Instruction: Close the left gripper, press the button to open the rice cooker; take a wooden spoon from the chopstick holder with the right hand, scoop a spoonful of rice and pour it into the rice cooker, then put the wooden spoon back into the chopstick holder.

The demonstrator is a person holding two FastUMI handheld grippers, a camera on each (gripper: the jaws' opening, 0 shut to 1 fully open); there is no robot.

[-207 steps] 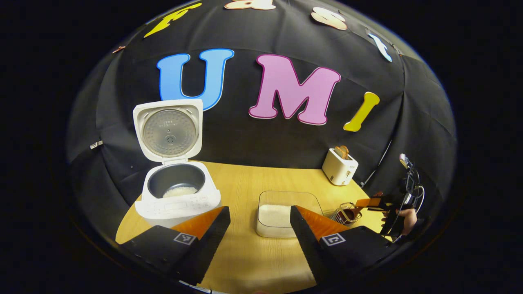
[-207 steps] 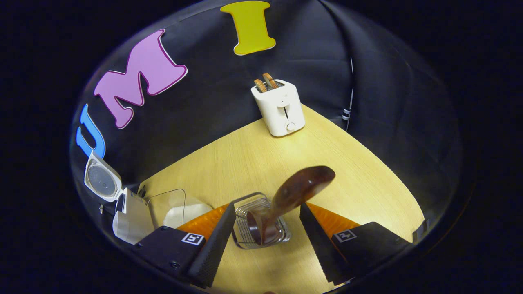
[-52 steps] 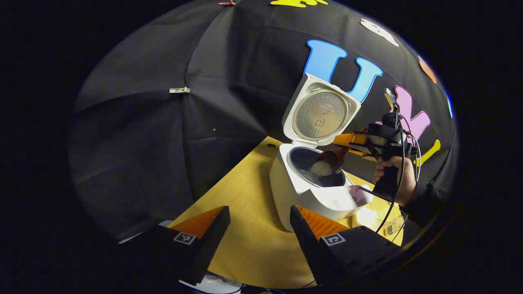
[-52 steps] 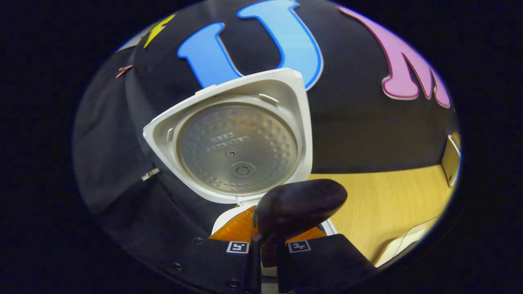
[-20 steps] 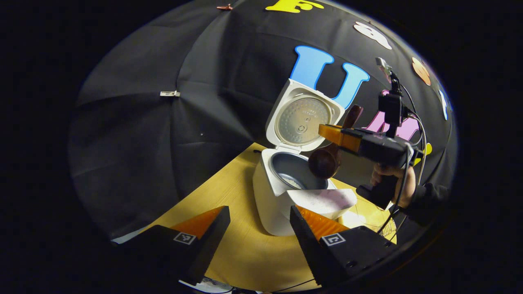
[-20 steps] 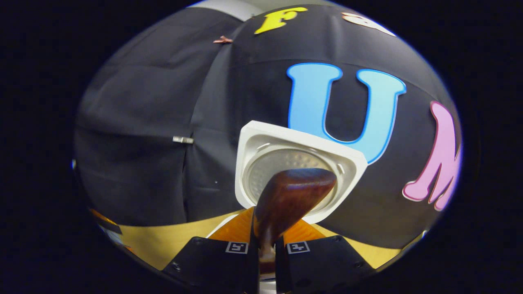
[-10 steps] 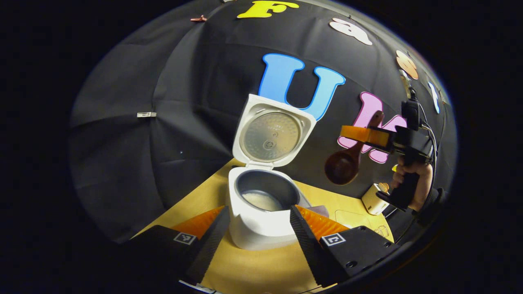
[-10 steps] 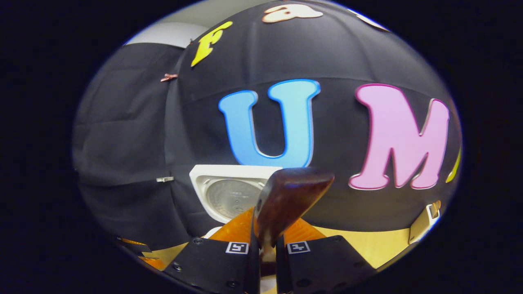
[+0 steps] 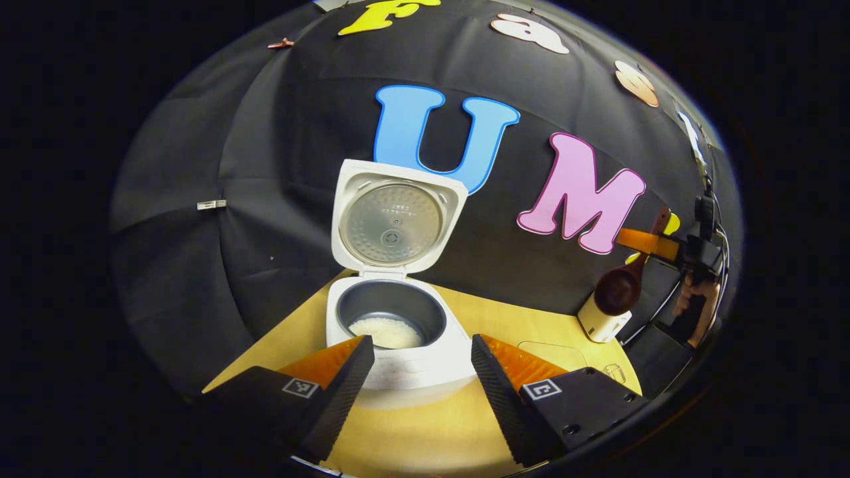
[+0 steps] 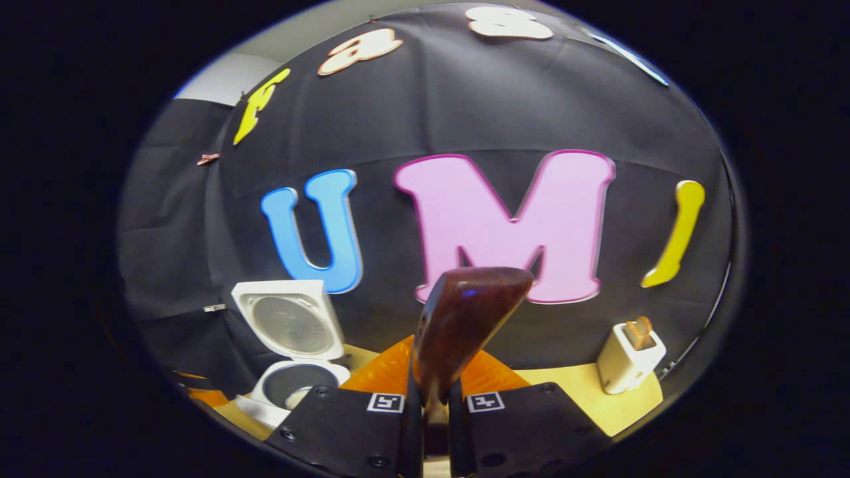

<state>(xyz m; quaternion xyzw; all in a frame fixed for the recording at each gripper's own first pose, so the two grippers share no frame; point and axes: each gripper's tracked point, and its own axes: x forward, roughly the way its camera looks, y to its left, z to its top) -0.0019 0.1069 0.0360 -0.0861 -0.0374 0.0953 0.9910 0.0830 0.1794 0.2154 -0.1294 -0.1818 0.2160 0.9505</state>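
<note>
1. Right hand-held gripper (image 10: 430,405) has swung away from the rice cooker (image 9: 392,332) toward the toaster (image 10: 627,362) side since 0.5 s ago.
2. It clamps the wooden spoon (image 10: 465,318); dark, glossy, bowl empty, held aloft.
3. Left hand-held gripper (image 9: 422,372) wide, over the table (image 9: 412,431).
4. Cooker lid up, rice inside.
</note>
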